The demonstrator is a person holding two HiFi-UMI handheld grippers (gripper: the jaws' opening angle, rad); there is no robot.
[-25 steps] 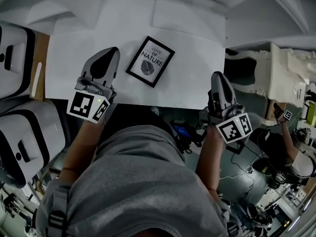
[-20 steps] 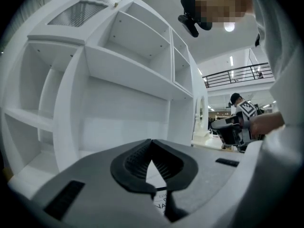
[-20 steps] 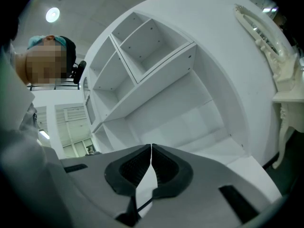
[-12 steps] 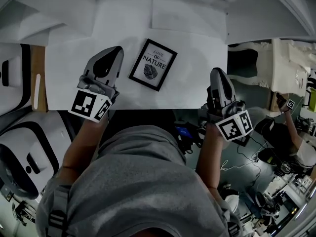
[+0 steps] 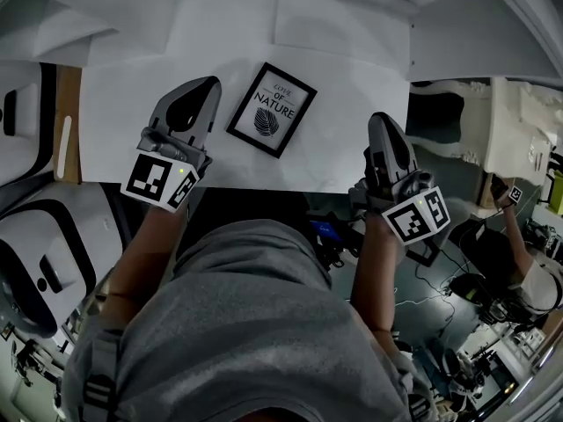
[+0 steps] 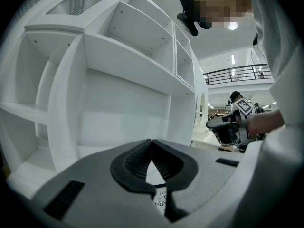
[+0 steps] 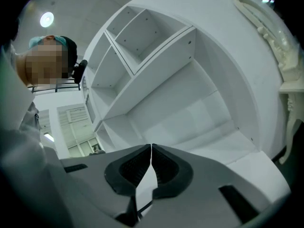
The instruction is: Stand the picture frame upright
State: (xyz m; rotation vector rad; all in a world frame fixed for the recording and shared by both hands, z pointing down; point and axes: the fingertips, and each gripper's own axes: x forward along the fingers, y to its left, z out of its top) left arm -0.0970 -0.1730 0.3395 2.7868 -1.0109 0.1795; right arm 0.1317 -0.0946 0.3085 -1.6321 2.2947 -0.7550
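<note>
light: dim, even | edges: fisheye-warped, dark corners | blur: slight

The picture frame (image 5: 271, 109) in the upper middle of the head view says "LOVE OF NATURE" over a leaf.

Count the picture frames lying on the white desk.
1. The picture frame lies flat on the white desk, between the left gripper and the right gripper; no other shows.
</note>
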